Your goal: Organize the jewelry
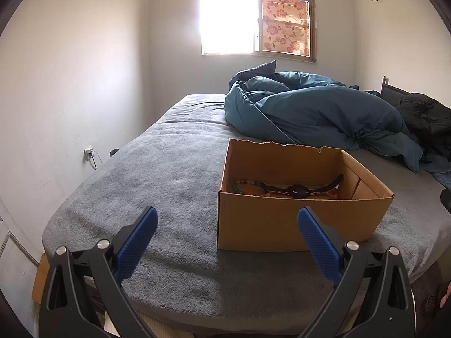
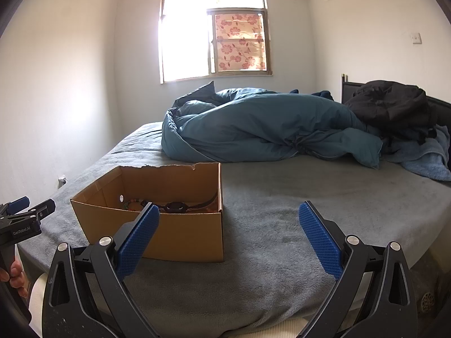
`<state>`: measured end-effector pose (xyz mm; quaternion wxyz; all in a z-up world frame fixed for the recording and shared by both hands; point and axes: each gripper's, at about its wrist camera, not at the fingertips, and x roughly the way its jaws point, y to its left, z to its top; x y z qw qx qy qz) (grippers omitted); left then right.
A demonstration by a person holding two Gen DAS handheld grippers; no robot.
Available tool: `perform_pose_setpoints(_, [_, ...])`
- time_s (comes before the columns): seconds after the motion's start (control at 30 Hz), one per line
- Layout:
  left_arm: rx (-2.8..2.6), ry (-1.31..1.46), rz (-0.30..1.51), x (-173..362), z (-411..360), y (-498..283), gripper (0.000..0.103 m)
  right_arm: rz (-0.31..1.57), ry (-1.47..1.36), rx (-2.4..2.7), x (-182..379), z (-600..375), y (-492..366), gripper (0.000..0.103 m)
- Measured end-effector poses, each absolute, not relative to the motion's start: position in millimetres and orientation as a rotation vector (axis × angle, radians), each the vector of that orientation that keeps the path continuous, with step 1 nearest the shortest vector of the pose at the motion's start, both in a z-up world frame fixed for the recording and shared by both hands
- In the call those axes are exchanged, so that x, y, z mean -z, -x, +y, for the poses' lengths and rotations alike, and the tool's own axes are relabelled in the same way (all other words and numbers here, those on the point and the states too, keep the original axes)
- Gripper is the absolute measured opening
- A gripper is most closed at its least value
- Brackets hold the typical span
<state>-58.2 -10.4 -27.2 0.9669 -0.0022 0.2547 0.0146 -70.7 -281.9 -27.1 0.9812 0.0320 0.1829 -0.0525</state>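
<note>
An open cardboard box (image 1: 296,222) stands on the grey bed; it also shows in the right wrist view (image 2: 186,239). Inside lie a black wristband (image 1: 298,190) and a string of coloured beads (image 1: 242,184); both show in the right wrist view, the band (image 2: 176,206) and the beads (image 2: 132,204). My left gripper (image 1: 227,225) is open and empty, held in front of the box's left front corner. It also appears at the left edge of the right wrist view (image 2: 31,204). My right gripper (image 2: 228,222) is open and empty, just right of the box.
A rumpled teal duvet (image 2: 253,132) lies behind the box. Dark clothes (image 2: 394,107) and a blue towel (image 2: 428,160) sit at the headboard on the right. The grey bedsheet (image 2: 296,197) stretches right of the box. White walls and a bright window (image 2: 214,33) stand behind.
</note>
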Motion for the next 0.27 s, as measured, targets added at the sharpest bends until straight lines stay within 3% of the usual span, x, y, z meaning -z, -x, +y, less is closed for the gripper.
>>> perform_pose_setpoints(0.27, [-0.028,0.004,0.517,27.3,-10.4,58.2,0.097,0.368,-0.064,0.106,27.3,-282.0,70.5,0.095])
